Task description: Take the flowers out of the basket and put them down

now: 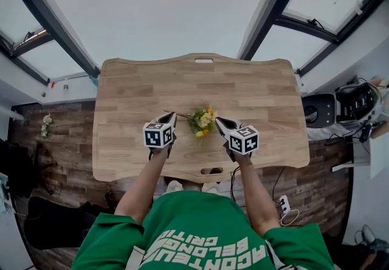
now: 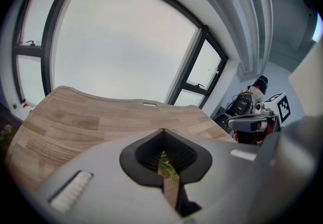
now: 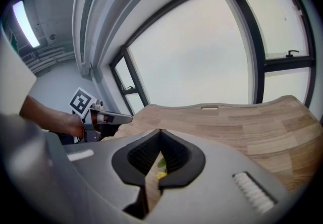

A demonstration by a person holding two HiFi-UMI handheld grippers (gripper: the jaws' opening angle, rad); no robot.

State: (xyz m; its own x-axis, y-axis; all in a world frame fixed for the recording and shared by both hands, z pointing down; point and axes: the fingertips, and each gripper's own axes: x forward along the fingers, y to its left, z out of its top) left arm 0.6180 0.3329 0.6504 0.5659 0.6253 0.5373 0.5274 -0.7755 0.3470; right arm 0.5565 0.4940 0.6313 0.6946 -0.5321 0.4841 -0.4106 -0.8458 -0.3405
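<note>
A small bunch of yellow flowers (image 1: 202, 121) with green leaves lies flat on the wooden table (image 1: 255, 92), its thin stem pointing left. No basket is in view. My left gripper (image 1: 174, 117) hangs just left of the blooms, over the stem, with its jaws together; nothing shows pinched between them. My right gripper (image 1: 217, 120) sits just right of the blooms, also shut. In the left gripper view the closed jaws (image 2: 164, 130) leave a gap where green leaves (image 2: 164, 160) show. The right gripper view has its jaws (image 3: 160, 130) closed above a yellow petal and leaf (image 3: 160, 168).
The table has a handle slot (image 1: 203, 60) at its far edge and another (image 1: 211, 171) at the near edge. Black electronic gear (image 1: 319, 109) stands on a stand to the right. A power strip (image 1: 284, 205) lies on the floor; other flowers (image 1: 46, 124) lie at far left.
</note>
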